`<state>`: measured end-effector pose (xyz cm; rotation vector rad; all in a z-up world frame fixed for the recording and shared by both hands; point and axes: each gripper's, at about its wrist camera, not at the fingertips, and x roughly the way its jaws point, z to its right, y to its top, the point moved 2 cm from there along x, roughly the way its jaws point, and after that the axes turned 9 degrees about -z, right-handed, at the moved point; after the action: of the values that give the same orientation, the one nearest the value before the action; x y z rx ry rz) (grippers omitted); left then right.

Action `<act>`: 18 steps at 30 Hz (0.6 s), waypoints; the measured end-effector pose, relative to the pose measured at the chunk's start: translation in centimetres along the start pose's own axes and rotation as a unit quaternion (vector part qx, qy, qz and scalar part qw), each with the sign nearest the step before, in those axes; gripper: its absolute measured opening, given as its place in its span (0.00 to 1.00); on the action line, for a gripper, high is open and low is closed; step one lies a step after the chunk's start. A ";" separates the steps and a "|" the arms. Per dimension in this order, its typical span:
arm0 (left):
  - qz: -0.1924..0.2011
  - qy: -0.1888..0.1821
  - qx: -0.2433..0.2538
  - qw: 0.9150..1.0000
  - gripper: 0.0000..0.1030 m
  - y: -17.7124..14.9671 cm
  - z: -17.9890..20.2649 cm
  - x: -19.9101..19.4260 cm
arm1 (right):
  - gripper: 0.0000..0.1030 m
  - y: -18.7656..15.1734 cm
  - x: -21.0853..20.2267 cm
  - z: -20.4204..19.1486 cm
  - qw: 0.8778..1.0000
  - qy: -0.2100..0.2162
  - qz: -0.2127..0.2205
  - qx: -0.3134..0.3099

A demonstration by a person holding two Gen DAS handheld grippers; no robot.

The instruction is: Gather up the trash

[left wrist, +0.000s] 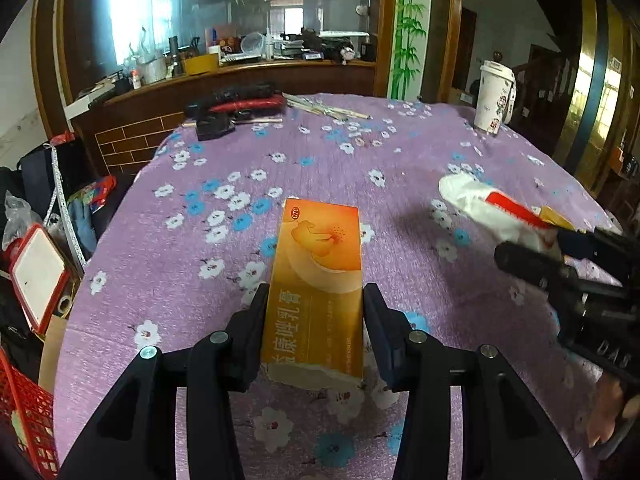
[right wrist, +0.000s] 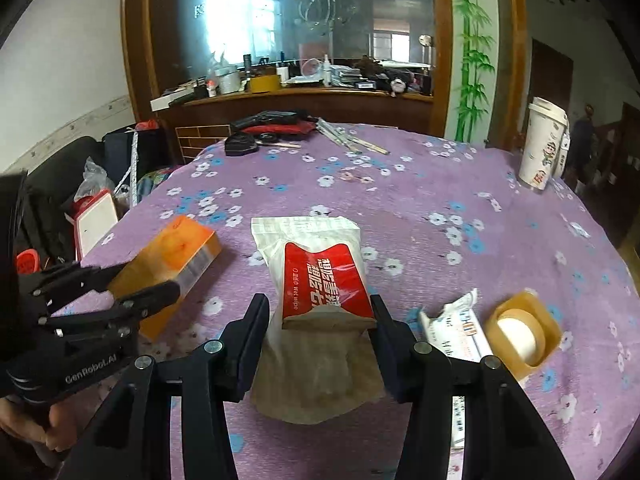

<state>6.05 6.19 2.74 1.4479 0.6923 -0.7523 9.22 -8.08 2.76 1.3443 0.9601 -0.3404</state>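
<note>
An orange medicine box (left wrist: 316,280) is clamped lengthwise between the fingers of my left gripper (left wrist: 316,294), just above the purple flowered tablecloth (left wrist: 360,152). The right wrist view shows the same box (right wrist: 176,252) in the left gripper (right wrist: 148,280) at the left. A white wet wipe packet with a red label (right wrist: 320,272) sits between the pads of my right gripper (right wrist: 319,302), which press on its sides. In the left wrist view this packet (left wrist: 480,204) hangs off the table in the right gripper (left wrist: 536,240), with a shadow under it.
A small white carton (right wrist: 452,328) and a yellow tape roll (right wrist: 520,332) lie right of the right gripper. A paper cup (right wrist: 542,144) stands far right. Black and red items (left wrist: 240,104) and chopsticks (left wrist: 328,110) lie at the far edge. A red basket (left wrist: 28,420) sits low left.
</note>
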 end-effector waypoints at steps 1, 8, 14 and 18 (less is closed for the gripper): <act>0.000 -0.001 -0.002 1.000 0.43 0.0 -0.1 0.0 | 0.52 0.0 0.1 0.0 1.000 0.001 -0.001 0.002; 0.003 0.005 -0.013 1.000 0.43 0.1 -0.8 -0.2 | 0.52 0.1 0.2 0.8 1.000 0.003 -0.008 0.023; 0.003 0.004 -0.011 1.000 0.43 0.2 -0.8 -0.2 | 0.52 -0.1 0.2 0.9 0.999 0.009 -0.011 0.029; 0.001 0.004 -0.009 1.000 0.43 0.2 -0.8 0.0 | 0.52 -0.1 0.2 0.8 1.000 0.010 -0.011 0.028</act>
<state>6.20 6.97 2.83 1.4358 0.7011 -0.7368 9.56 -8.80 2.52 1.3909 0.9886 -0.3734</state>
